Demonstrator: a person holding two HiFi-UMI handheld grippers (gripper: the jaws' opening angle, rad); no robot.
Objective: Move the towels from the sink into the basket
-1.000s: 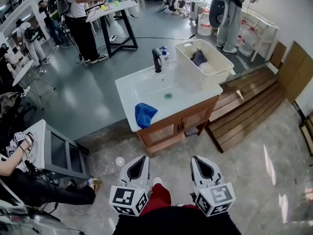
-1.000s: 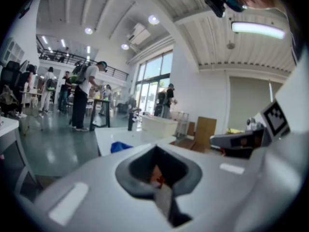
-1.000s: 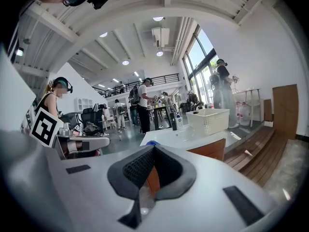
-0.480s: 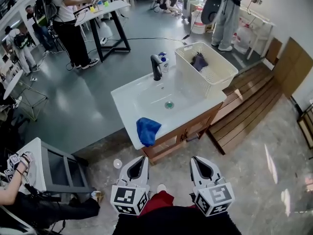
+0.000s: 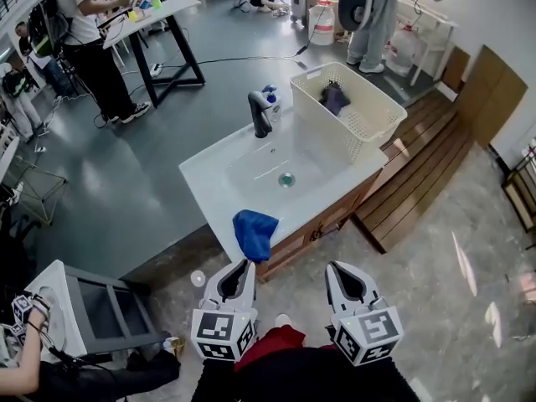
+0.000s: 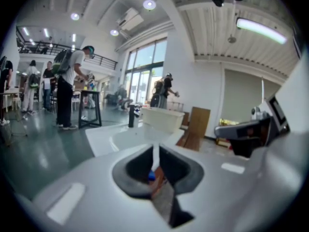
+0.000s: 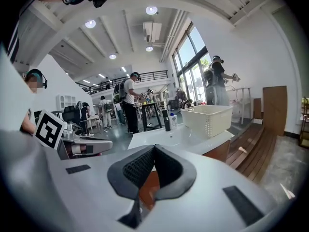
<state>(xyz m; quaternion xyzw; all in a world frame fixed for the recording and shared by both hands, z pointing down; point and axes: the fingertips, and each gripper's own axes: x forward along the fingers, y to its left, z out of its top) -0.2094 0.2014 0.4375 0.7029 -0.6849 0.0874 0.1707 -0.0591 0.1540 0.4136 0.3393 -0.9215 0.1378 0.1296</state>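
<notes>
A blue towel point(image 5: 254, 231) hangs over the front edge of the white sink point(image 5: 209, 182), and shows as a blue speck point(image 6: 151, 176) in the left gripper view. A dark towel point(image 5: 335, 97) lies in the white basket point(image 5: 373, 115) on the sink's right end. My left gripper point(image 5: 243, 265) is held just short of the blue towel. Its jaws have just been opening, and a narrow gap with nothing in it shows between them point(image 6: 155, 151). My right gripper point(image 5: 337, 268) is level with it, in front of the wooden cabinet, with its pads point(image 7: 154, 149) touching and empty.
A black faucet point(image 5: 260, 111) and a soap bottle point(image 5: 270, 99) stand at the back of the sink. A wooden platform point(image 5: 419, 182) lies to the right, a white cart point(image 5: 92, 308) at lower left. People stand at a black-legged table point(image 5: 159, 15) behind.
The sink has drawn nearer over the three head frames. Both grippers have moved up to it, and the blue towel now hangs just past the left gripper's tips.
</notes>
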